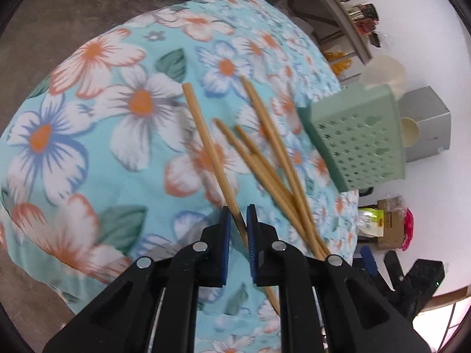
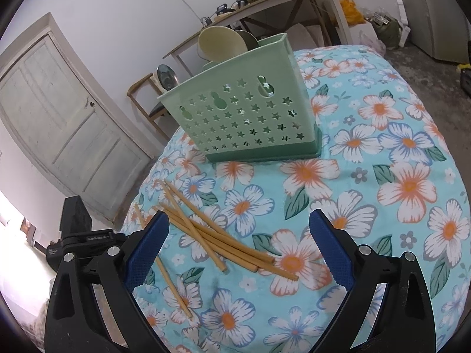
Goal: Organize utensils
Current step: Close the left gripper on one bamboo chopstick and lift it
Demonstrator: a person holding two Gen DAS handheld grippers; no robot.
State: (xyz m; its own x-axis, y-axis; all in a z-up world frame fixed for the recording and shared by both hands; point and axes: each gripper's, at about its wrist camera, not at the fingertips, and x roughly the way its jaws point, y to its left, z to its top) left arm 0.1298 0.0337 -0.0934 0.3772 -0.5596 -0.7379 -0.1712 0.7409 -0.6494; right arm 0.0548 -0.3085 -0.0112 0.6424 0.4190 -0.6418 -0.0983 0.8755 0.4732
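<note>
- My left gripper (image 1: 238,220): jaws nearly closed around one chopstick (image 1: 206,144), near its dark end. Gap is narrow, stick sits between the pads; looks like a grip but I can't tell if it's fully pinched or if the stick's off the cloth yet.
- My right gripper (image 2: 238,244): jaws spread wide, nothing in them, hovering above the pile.
- Loose chopsticks (image 2: 223,241): four or so lie crossed on the floral tablecloth (image 2: 397,153), just beside my held one; in the left wrist view the same bunch (image 1: 273,158) fans out to the right of my jaws.
- Green holder (image 2: 244,111): perforated w/ stars, stands upright on the cloth, well beyond the pile, toward the table's far edge. Seen also at right in the left view (image 1: 359,141).
- Can't see any chopstick poking out of the holder; inside is mostly hidden.
- Progress, my guess: barely begun. First stick is in hand at best, rest are on the cloth.
- Left to do: lift, carry to holder, drop upright, repeat for each remaining stick.
</note>
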